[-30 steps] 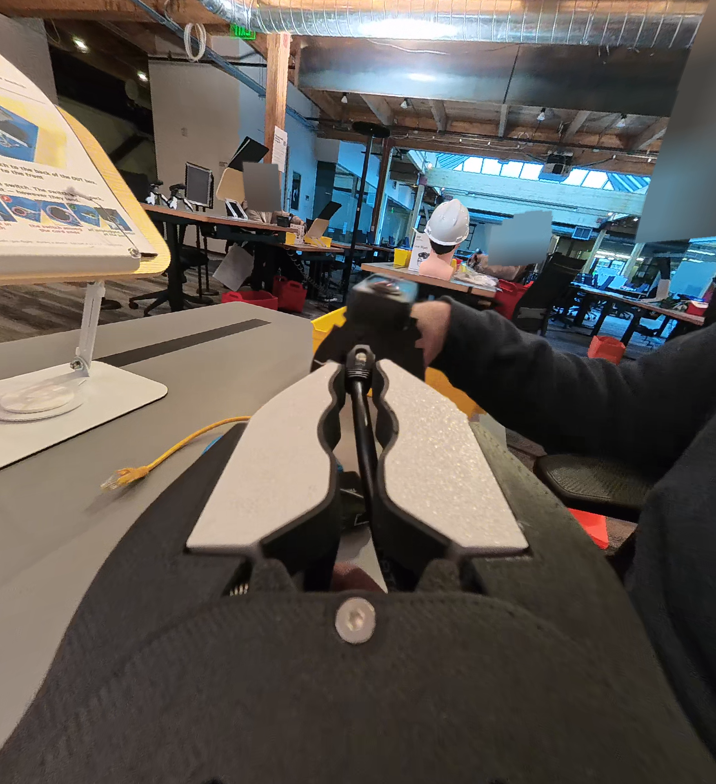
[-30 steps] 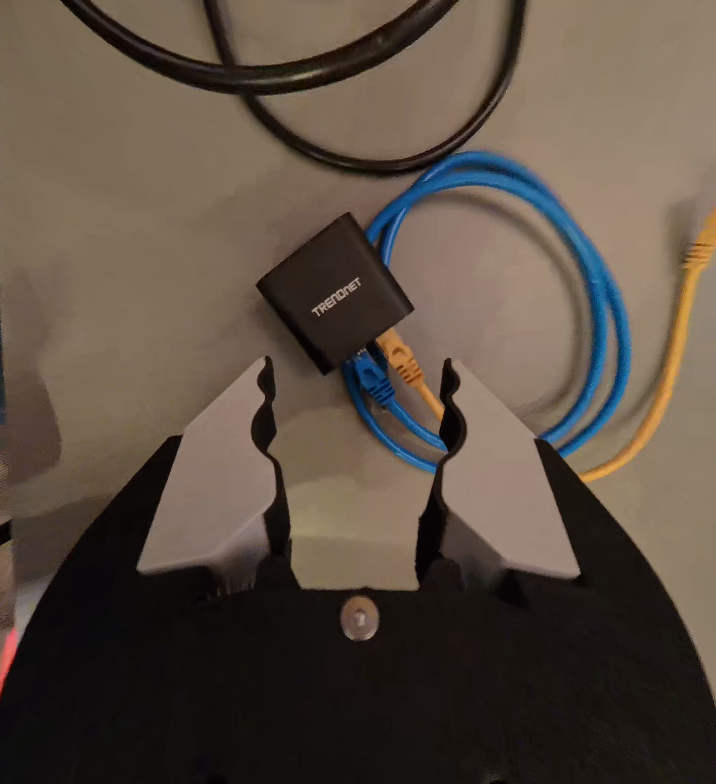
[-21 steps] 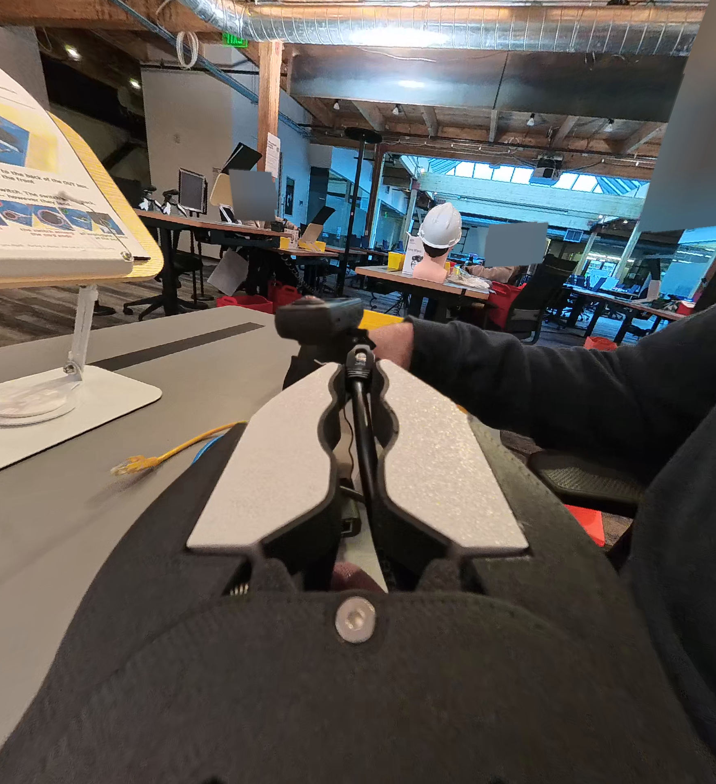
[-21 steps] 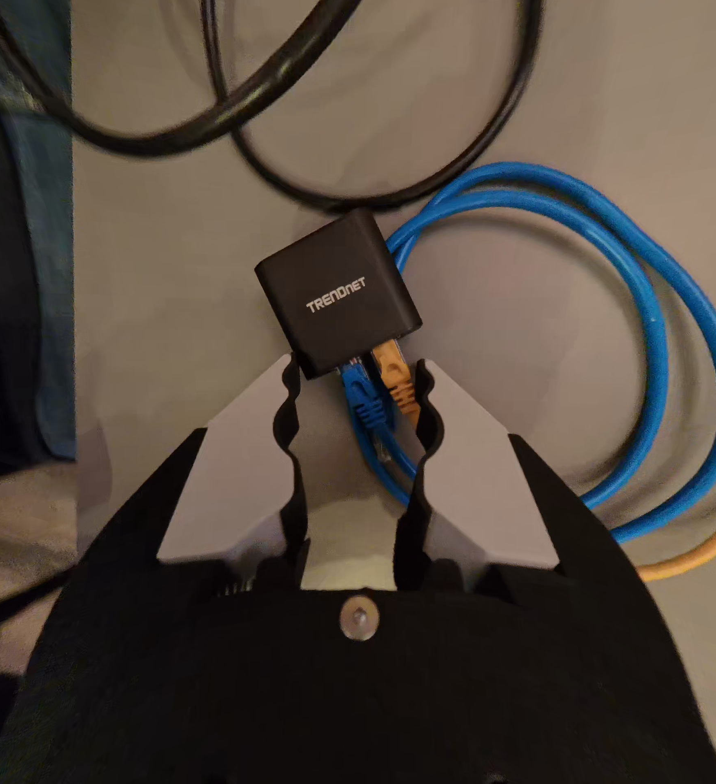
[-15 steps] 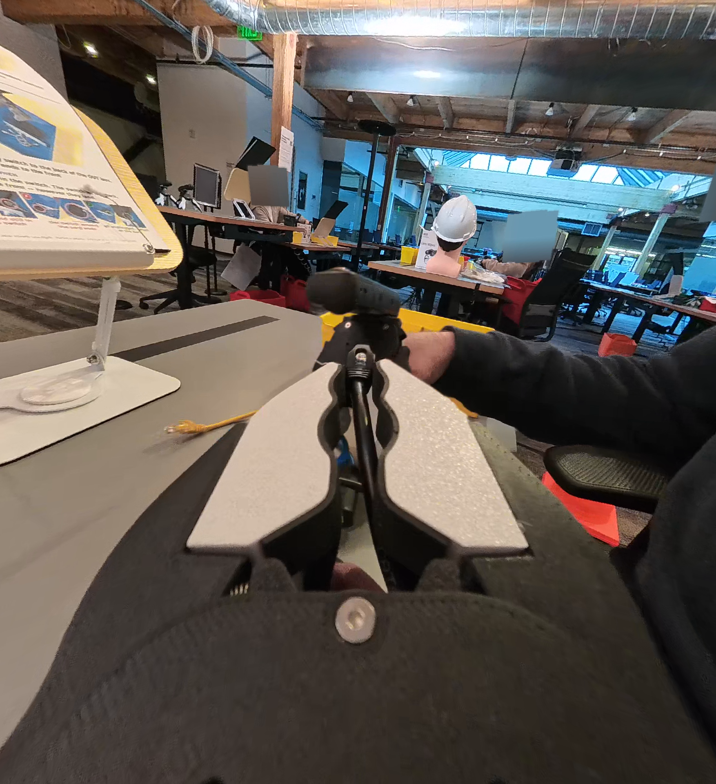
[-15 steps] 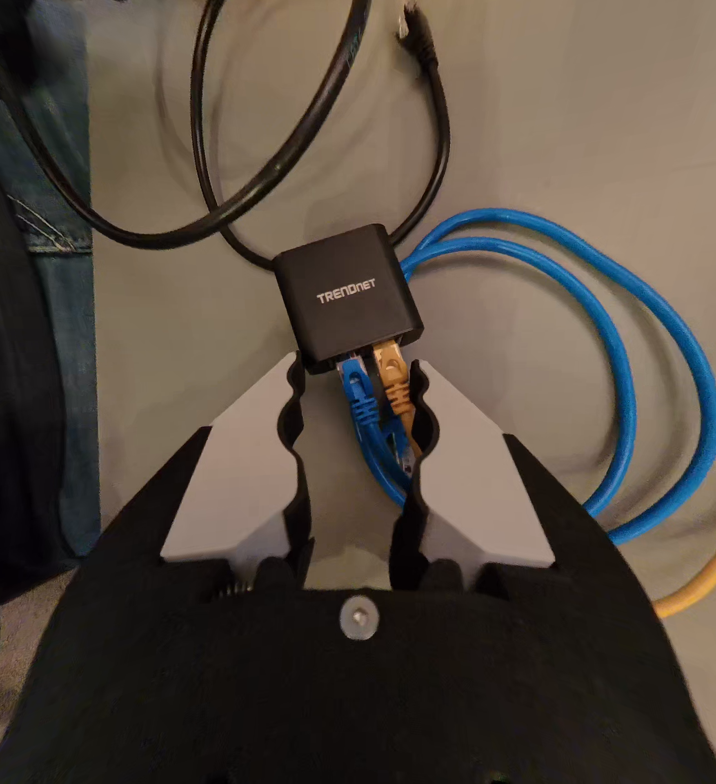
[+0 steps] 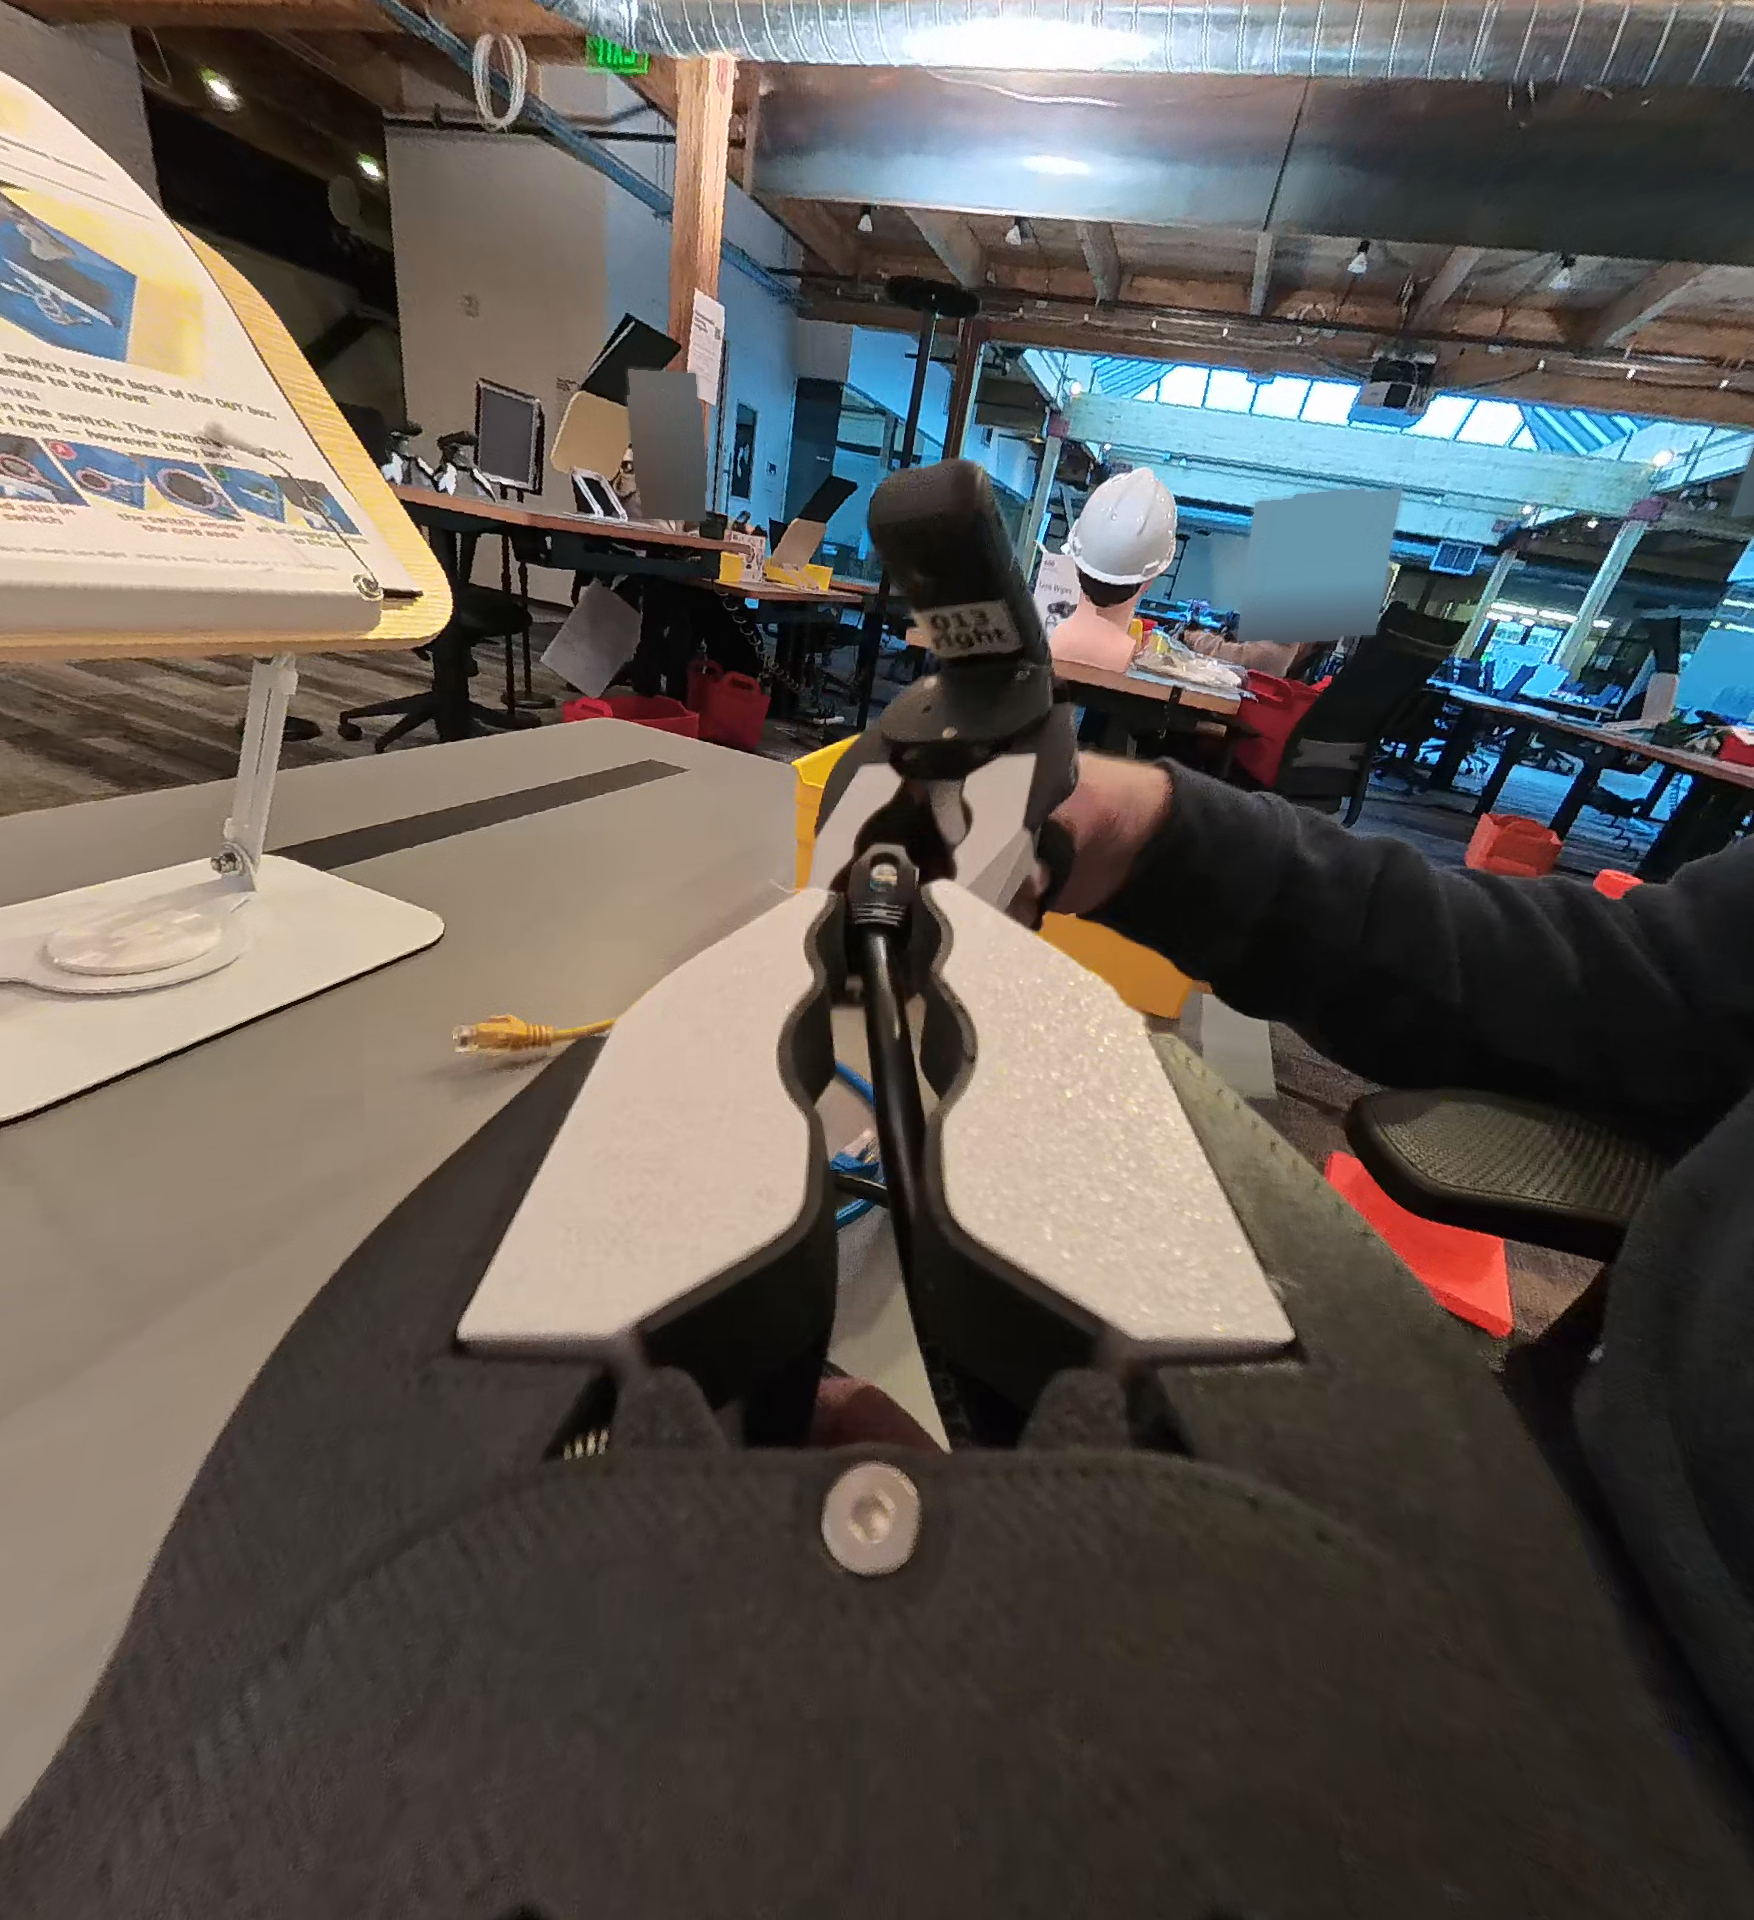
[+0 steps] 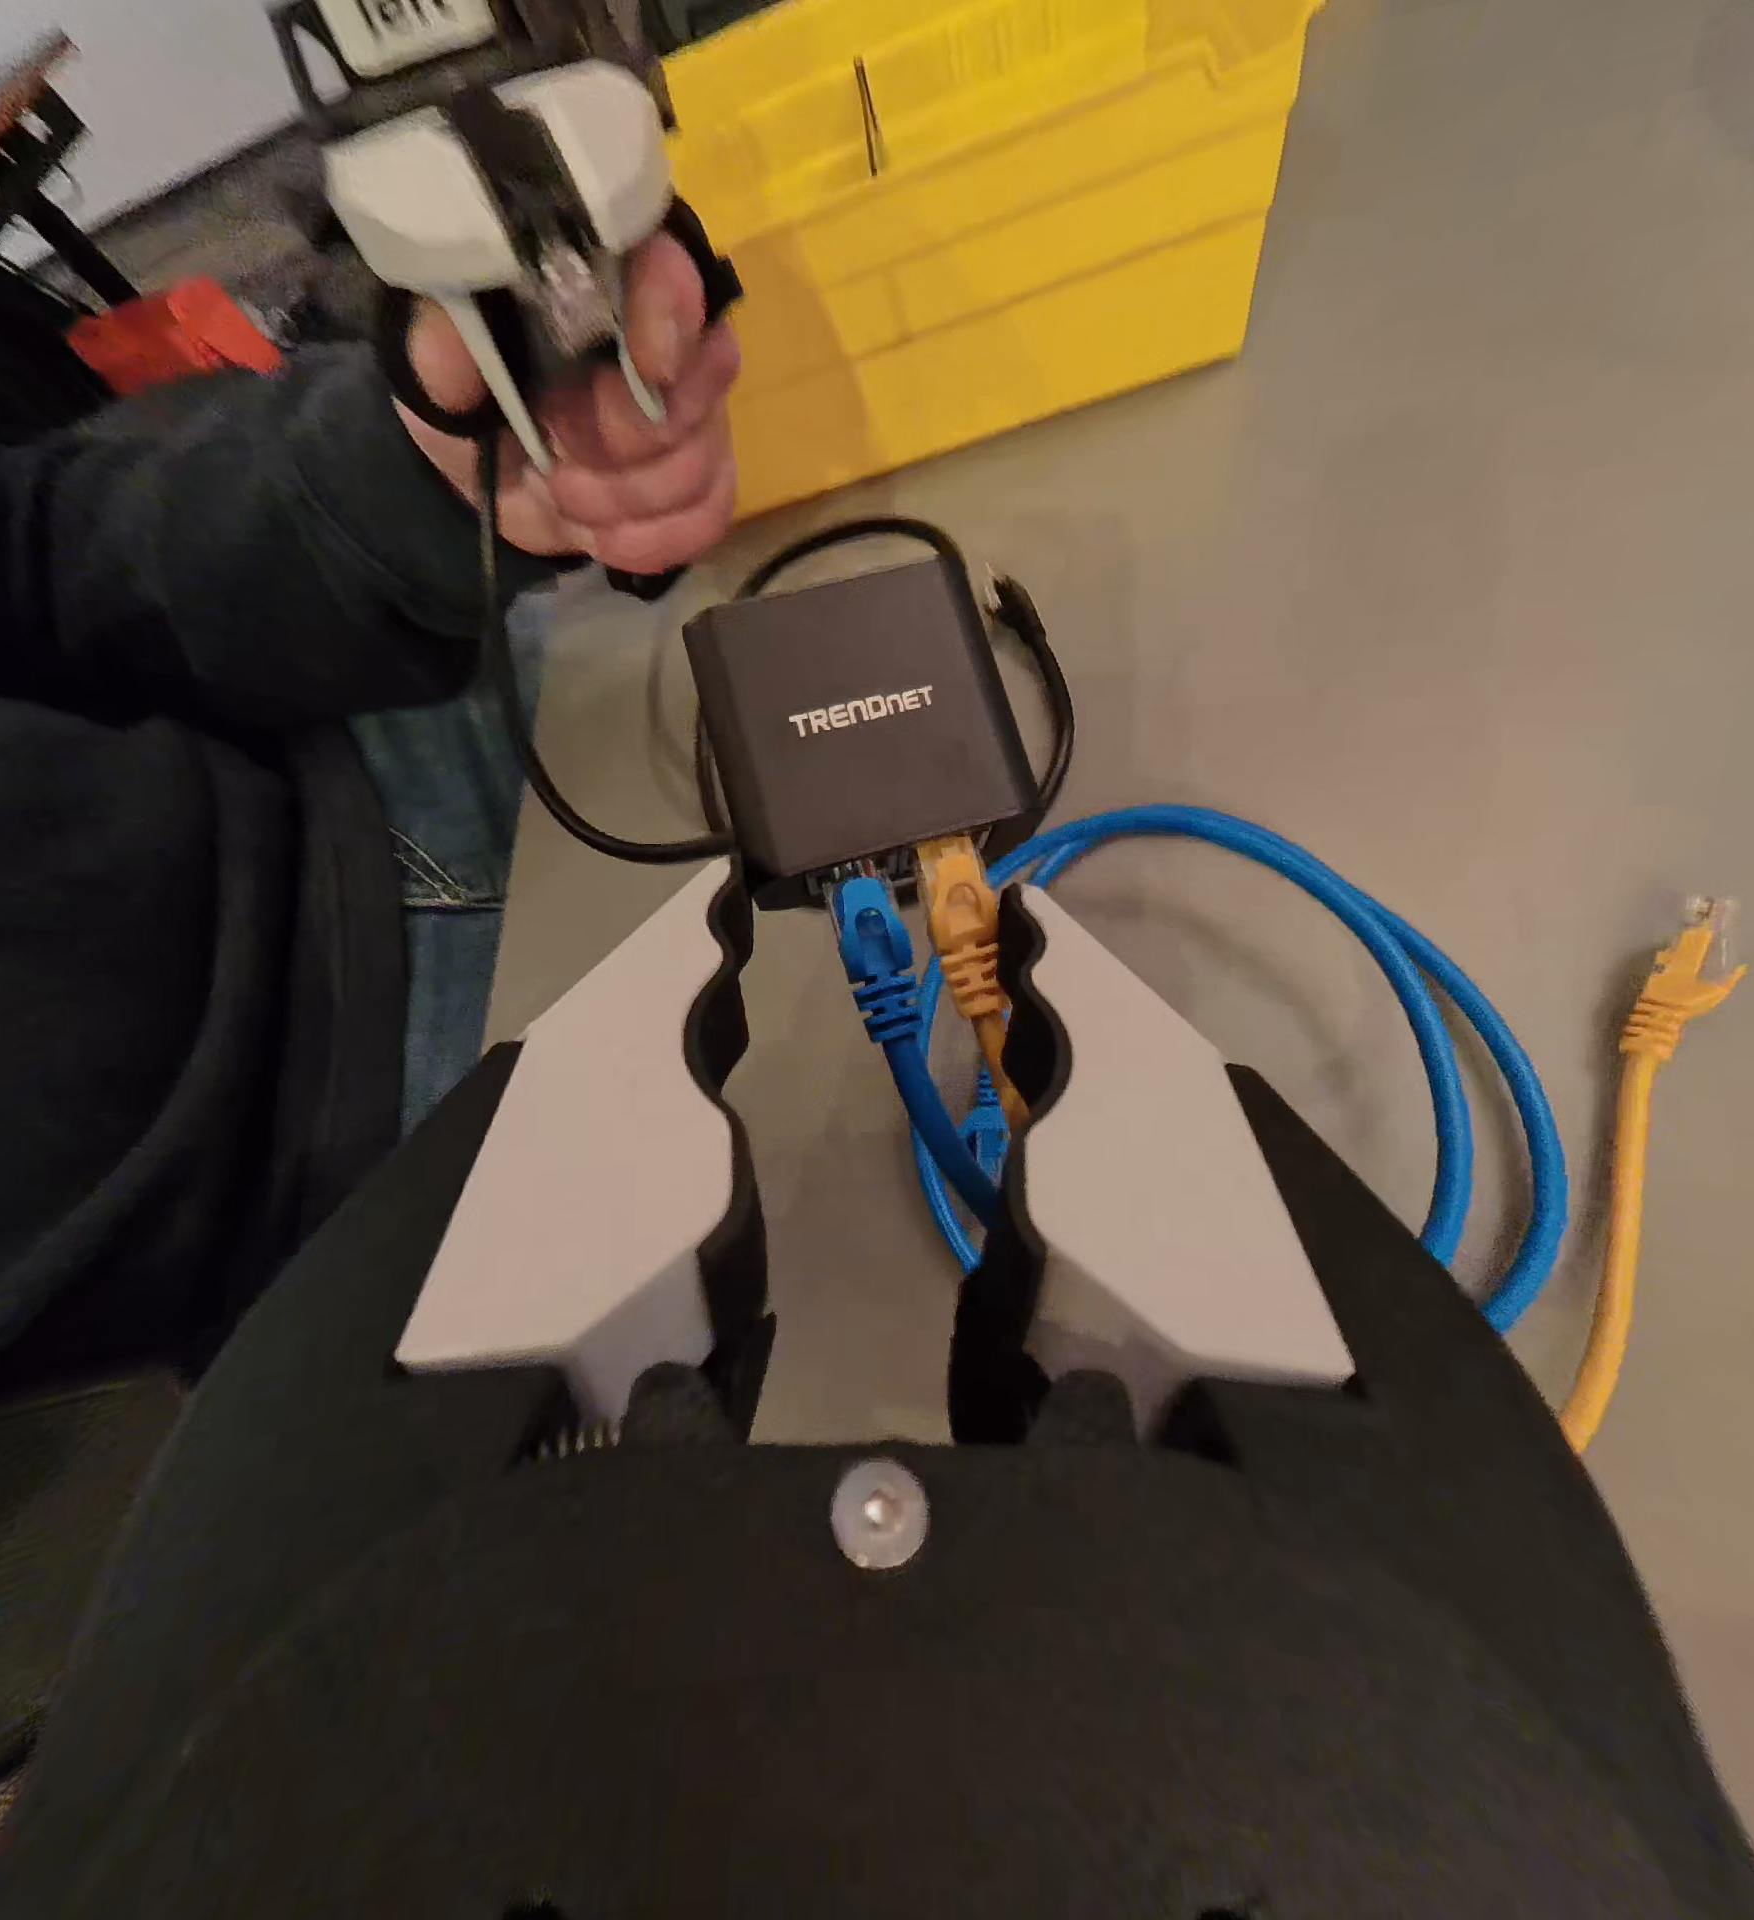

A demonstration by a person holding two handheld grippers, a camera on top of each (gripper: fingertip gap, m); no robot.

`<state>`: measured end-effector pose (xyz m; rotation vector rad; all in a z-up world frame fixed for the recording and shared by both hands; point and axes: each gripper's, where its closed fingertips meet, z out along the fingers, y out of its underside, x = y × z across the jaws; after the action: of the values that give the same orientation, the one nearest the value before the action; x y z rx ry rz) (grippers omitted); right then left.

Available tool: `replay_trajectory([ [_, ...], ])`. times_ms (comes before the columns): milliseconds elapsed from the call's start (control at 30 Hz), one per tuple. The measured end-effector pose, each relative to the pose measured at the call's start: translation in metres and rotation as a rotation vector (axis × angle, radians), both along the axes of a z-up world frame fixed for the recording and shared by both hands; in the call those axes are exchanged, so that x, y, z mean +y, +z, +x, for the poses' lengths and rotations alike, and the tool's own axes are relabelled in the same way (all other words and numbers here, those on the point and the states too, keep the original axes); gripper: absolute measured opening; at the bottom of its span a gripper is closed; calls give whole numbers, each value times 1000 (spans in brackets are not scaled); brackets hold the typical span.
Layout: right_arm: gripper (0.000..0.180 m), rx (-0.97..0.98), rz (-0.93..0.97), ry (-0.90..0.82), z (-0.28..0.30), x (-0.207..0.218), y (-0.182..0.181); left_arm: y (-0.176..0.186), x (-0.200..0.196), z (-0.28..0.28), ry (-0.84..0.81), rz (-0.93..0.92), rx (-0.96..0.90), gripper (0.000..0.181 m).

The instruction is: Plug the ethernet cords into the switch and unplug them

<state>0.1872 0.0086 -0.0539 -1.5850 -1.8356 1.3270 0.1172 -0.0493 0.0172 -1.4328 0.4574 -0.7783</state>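
Matt black plastic switch, smooth grey table, glossy yellow plastic bin

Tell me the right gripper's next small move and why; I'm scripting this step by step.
Probably a slight nudge forward, then closing. The right gripper is open, and the blue plug and yellow plug seated in the black switch lie between its fingertips. The left gripper already clamps the black cord.

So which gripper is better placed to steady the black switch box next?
Right gripper: open, fingertips flanking the black switch box at its ports. Left gripper is shut on the black cable.
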Motion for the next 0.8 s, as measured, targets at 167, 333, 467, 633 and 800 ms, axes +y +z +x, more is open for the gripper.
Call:
replay_trajectory([
  [167,46,43,-1,47,8,-3,18,-1,2,2,-20,-26,9,12],
  [333,46,15,59,57,8,-2,25,0,5,10,-35,-28,34,12],
  [467,46,-7,95,56,5,-2,30,-2,7,17,-44,-38,49,12],
  [633,46,-18,132,67,4,-5,31,-4,9,20,-51,-49,39,12],
  [800,46,-11,137,71,3,-8,32,-5,8,25,-53,-44,61,12],
])
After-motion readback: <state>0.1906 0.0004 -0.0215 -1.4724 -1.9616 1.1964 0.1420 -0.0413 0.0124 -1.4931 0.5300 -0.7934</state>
